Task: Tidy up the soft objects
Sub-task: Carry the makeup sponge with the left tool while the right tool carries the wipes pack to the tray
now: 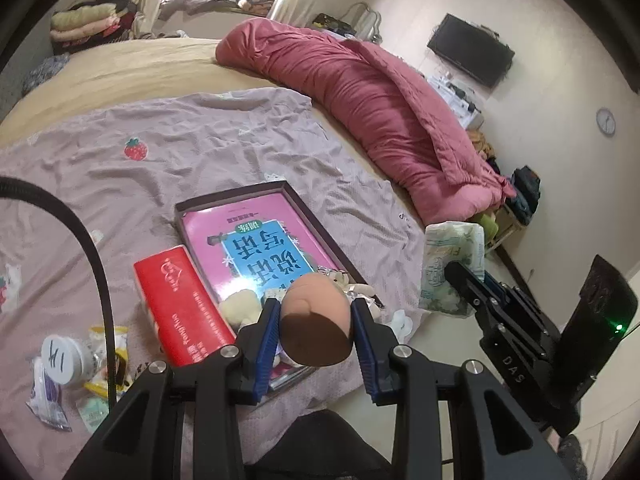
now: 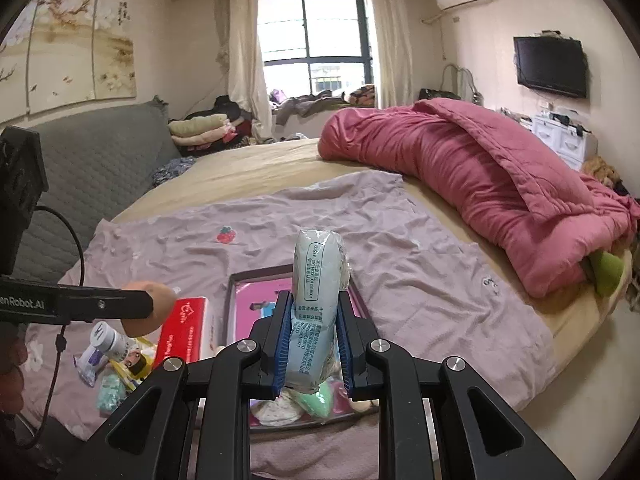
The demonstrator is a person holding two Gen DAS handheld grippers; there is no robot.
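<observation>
My left gripper [image 1: 316, 316] is shut on a tan egg-shaped soft toy [image 1: 316, 320], held above the near end of a shallow dark-rimmed box [image 1: 296, 196] with a pink and blue printed bottom. Small plush toys [image 1: 240, 308] lie in the box's near end. My right gripper [image 2: 312, 344] is shut on a pale blue-green tissue pack [image 2: 318, 304], held upright above the same box [image 2: 256, 276]. The pack [image 1: 452, 268] also shows at the right in the left wrist view. The toy [image 2: 154, 312] shows at the left in the right wrist view.
A red tissue box [image 1: 184, 304] lies left of the dark-rimmed box on a mauve sheet [image 1: 160, 152]. A white bottle [image 1: 64, 356] and several small packets [image 1: 44, 396] lie further left. A pink quilt [image 1: 368, 100] runs along the bed's far right. A black cable [image 1: 96, 264] hangs left.
</observation>
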